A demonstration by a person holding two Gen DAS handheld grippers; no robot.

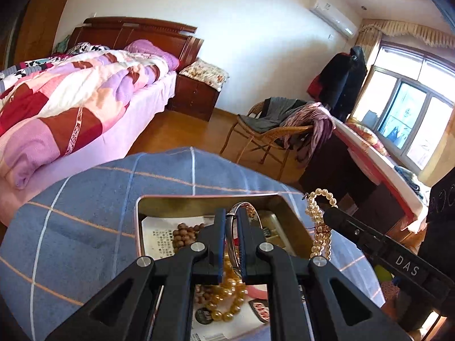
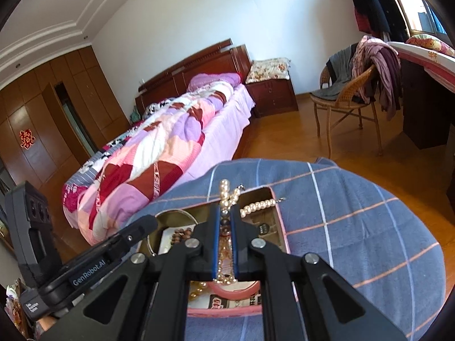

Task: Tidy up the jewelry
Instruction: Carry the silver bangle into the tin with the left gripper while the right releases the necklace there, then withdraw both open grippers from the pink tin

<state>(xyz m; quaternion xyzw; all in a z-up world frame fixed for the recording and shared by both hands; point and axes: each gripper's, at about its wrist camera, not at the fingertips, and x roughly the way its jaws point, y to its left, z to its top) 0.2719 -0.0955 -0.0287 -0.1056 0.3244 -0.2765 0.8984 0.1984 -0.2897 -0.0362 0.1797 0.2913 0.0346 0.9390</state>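
An open gold-lined tin [image 1: 199, 201] sits on a round table with a blue checked cloth [image 1: 85, 227]. My left gripper [image 1: 231, 214] hangs over the tin, shut on a silver bangle [image 1: 241, 205]. In the tin lie a brown wooden bead bracelet [image 1: 184, 234] and an amber bead bracelet [image 1: 227, 298]. My right gripper [image 2: 226, 213] is shut on a pearl necklace [image 2: 226, 191], whose strand drapes over the tin's far wall [image 2: 280, 221]. From the left wrist view the pearl necklace [image 1: 321, 227] dangles at the tin's right edge under the right gripper [image 1: 330, 217].
A pink ring [image 2: 236, 287] and printed packets lie in the tin's near end. Beyond the table stand a bed with a patchwork quilt [image 2: 159, 147], a nightstand [image 2: 273, 93], a wicker chair draped in clothes [image 2: 349, 96] and a dark desk [image 2: 426, 108].
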